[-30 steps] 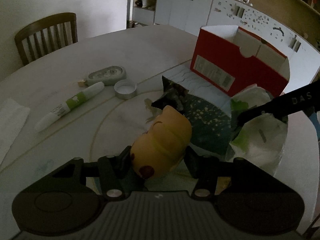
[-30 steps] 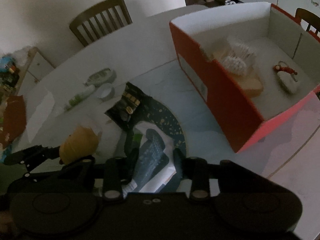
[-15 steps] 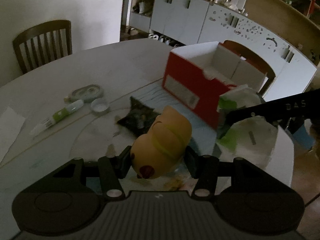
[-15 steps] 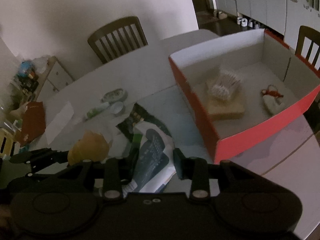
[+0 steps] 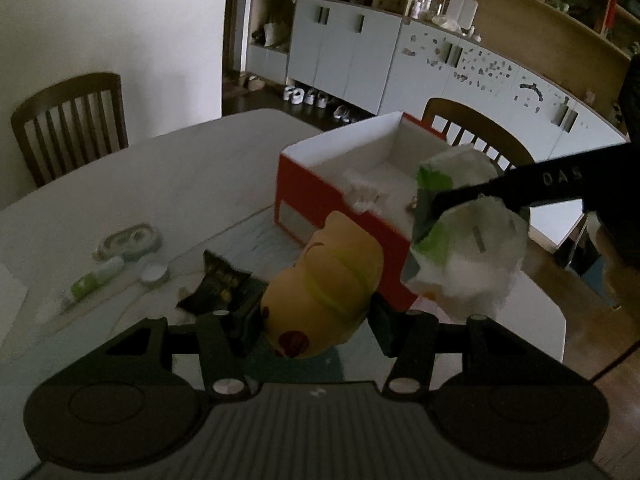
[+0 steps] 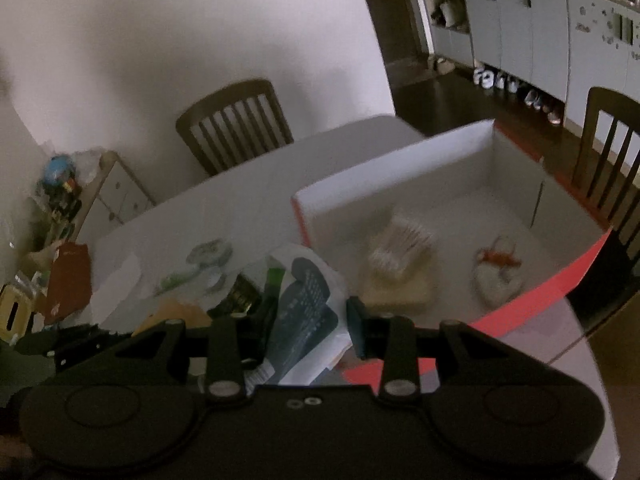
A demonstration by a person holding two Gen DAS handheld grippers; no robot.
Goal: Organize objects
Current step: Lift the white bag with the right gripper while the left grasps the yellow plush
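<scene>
My left gripper (image 5: 316, 316) is shut on a yellow plush toy (image 5: 324, 292) with a red cheek spot, held in the air in front of the red box (image 5: 344, 216). My right gripper (image 6: 308, 320) is shut on a white packet with green and dark blue print (image 6: 304, 300); in the left wrist view the same packet (image 5: 464, 248) hangs at the box's near right corner. The box (image 6: 440, 184) is white inside and holds a pale block with a bundle of white sticks (image 6: 400, 264) and a small white and red item (image 6: 498, 270).
On the round white table (image 5: 180, 172) lie a green and white tube (image 5: 94, 280), a small white lid (image 5: 154, 272), an oval tape dispenser (image 5: 128, 242) and a dark snack packet (image 5: 218, 286). Wooden chairs (image 5: 68, 120) stand around it. White cabinets line the far wall.
Both grippers rose with their loads and moved toward the red box. The box's inside now shows in the left wrist view, and the table items look smaller and farther.
</scene>
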